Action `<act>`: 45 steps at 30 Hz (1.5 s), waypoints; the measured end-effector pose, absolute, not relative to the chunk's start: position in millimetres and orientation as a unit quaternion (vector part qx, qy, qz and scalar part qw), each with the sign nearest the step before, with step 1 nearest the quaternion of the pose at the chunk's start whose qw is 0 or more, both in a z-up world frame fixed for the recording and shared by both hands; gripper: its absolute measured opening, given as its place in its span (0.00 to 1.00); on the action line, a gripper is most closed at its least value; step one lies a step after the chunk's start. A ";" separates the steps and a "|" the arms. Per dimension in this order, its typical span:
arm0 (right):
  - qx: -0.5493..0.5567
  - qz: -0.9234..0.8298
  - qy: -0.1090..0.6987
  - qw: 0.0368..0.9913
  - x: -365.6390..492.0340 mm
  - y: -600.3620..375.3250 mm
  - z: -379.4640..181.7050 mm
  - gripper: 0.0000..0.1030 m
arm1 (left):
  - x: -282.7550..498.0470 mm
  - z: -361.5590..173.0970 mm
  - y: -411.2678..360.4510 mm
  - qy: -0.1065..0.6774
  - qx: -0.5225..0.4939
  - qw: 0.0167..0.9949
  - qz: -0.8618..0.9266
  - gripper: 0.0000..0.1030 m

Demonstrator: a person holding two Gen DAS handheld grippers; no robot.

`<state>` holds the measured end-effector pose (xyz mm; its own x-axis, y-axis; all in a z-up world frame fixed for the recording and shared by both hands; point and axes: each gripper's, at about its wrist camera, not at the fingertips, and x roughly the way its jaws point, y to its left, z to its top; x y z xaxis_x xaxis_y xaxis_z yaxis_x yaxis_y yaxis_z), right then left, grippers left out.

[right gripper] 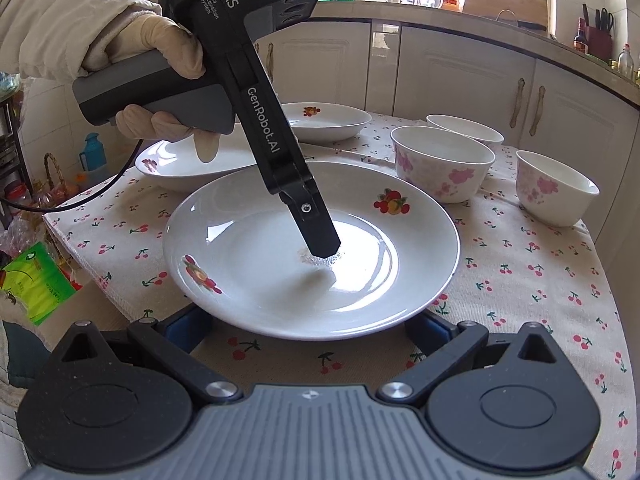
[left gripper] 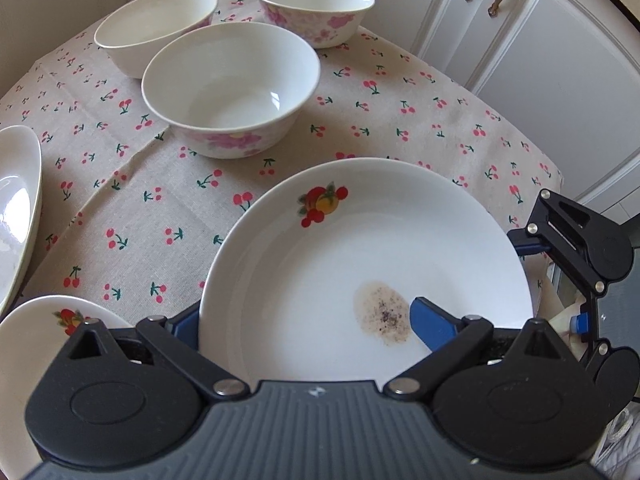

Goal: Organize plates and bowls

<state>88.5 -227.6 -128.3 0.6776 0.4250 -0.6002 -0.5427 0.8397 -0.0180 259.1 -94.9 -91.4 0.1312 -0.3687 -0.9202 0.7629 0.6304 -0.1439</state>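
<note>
A white plate with fruit prints (left gripper: 360,264) (right gripper: 312,248) lies on the cherry-print tablecloth (left gripper: 160,208). My left gripper (left gripper: 304,324) has one blue finger (left gripper: 432,326) inside the plate near a brownish stain (left gripper: 382,312) and the other under its left rim; it appears shut on the rim. In the right wrist view the left gripper's body (right gripper: 280,152) reaches down into the plate. My right gripper (right gripper: 308,332) is open, its blue fingers (right gripper: 428,330) at the plate's near rim. Three bowls (left gripper: 232,88) (right gripper: 440,160) stand beyond.
Two more plates (right gripper: 188,164) (right gripper: 328,118) lie at the table's far left in the right wrist view; plates also show at left in the left wrist view (left gripper: 16,208). White cabinets (left gripper: 540,48) stand behind. The table edge (right gripper: 80,256) drops off at left.
</note>
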 end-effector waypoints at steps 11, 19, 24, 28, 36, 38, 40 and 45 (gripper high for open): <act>-0.108 0.267 0.326 0.900 94.5 -225.7 -125.6 1.00 | 259.2 -86.8 -91.4 0.540 0.170 0.724 -0.395 0.95; -0.106 0.271 0.335 0.896 95.1 -226.8 -120.9 1.00 | 256.9 -84.3 -90.0 0.541 0.162 0.724 -0.397 0.95; -0.114 0.271 0.333 0.896 95.4 -225.5 -116.1 1.00 | 254.9 -76.1 -86.9 0.534 0.155 0.729 -0.399 0.95; -0.116 0.272 0.334 0.895 96.9 -225.8 -112.9 1.00 | 253.1 -69.9 -83.8 0.527 0.153 0.734 -0.400 0.95; -0.119 0.281 0.332 0.892 102.4 -221.4 -104.1 1.00 | 252.4 -56.6 -70.3 0.513 0.141 0.748 -0.396 0.95; -0.124 0.284 0.332 0.891 104.9 -218.4 -101.0 1.00 | 252.6 -52.7 -65.5 0.509 0.139 0.753 -0.394 0.95; -0.129 0.288 0.330 0.890 107.8 -215.1 -97.2 1.00 | 253.5 -49.5 -59.6 0.505 0.135 0.757 -0.391 0.95; -0.140 0.300 0.326 0.886 116.8 -202.5 -87.5 1.00 | 256.0 -41.8 -38.1 0.496 0.121 0.771 -0.381 0.95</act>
